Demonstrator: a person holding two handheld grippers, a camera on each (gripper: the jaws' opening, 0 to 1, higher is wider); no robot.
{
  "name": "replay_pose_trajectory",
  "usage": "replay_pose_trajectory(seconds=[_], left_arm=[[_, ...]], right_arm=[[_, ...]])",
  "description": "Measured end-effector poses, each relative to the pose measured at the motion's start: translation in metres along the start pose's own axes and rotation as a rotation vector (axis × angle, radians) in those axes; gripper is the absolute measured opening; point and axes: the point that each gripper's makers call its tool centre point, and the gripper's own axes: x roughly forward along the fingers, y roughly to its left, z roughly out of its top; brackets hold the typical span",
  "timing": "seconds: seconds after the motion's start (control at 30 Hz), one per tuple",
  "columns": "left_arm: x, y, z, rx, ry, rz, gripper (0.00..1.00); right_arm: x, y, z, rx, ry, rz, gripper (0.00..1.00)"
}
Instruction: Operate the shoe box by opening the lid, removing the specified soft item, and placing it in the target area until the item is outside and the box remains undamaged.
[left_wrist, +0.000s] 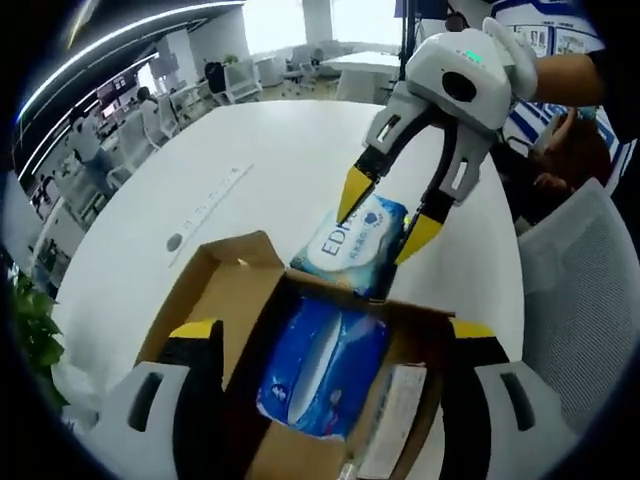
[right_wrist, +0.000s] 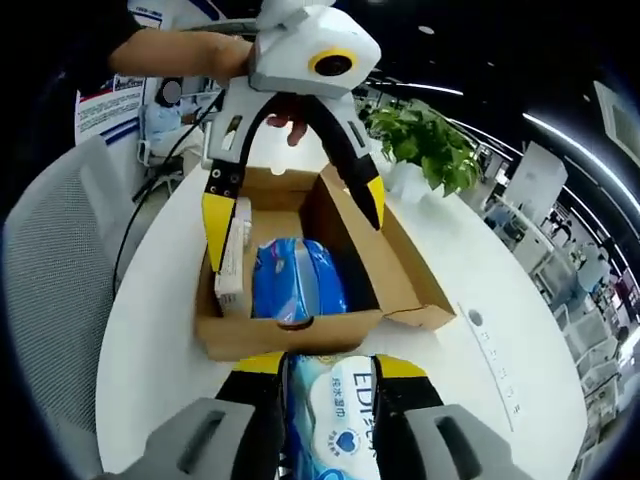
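Left gripper view is showing me the round white table (left_wrist: 250, 190) running wide under everything, and on it the brown shoe box (left_wrist: 300, 370) is sitting open, its flap (left_wrist: 225, 270) lying out flat toward the table's middle. I am holding my left gripper (left_wrist: 330, 345) over the box with its yellow-tipped jaws spread wide, one on each side of the opening and gripping nothing. Inside the box a blue soft pack (left_wrist: 320, 370) is lying lengthwise, and a slim white carton (left_wrist: 395, 410) is standing beside it against the side wall. My right gripper (left_wrist: 385, 225) is reaching in from the far side, its jaws pinching the pale wipes pack (left_wrist: 355, 245), which is outside the box, just beside its far wall and over the table. In the right gripper view I am seeing that same wipes pack (right_wrist: 340, 405) clamped between my right gripper (right_wrist: 330, 375) jaws at the bottom, right up against the shoe box (right_wrist: 300, 330) front wall. Beyond it the left gripper (right_wrist: 290, 205) is hanging splayed above the blue soft pack (right_wrist: 295, 280) and white carton (right_wrist: 230, 260), with a green potted plant (right_wrist: 425, 140) behind.
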Motion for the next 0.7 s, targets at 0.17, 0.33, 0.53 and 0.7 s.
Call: replay_pose_trajectory(seconds=[0.17,0.33,0.53,0.7], left_arm=[[-0.012,0.003,-0.003,-0.031,-0.032,0.024,0.92],[-0.025,0.003,-0.008,-0.048,-0.057,0.044,0.94],[-0.04,0.004,-0.015,-0.077,-0.084,0.071,0.97],[-0.052,0.002,-0.015,-0.1,-0.116,0.093,0.98]], right_arm=[[0.009,0.0,0.013,-0.019,-0.018,-0.007,0.28],[0.021,-0.002,0.023,-0.042,-0.023,-0.026,0.27],[0.031,-0.001,0.03,-0.061,-0.022,-0.029,0.25],[0.038,-0.002,0.034,-0.07,-0.018,-0.035,0.24]])
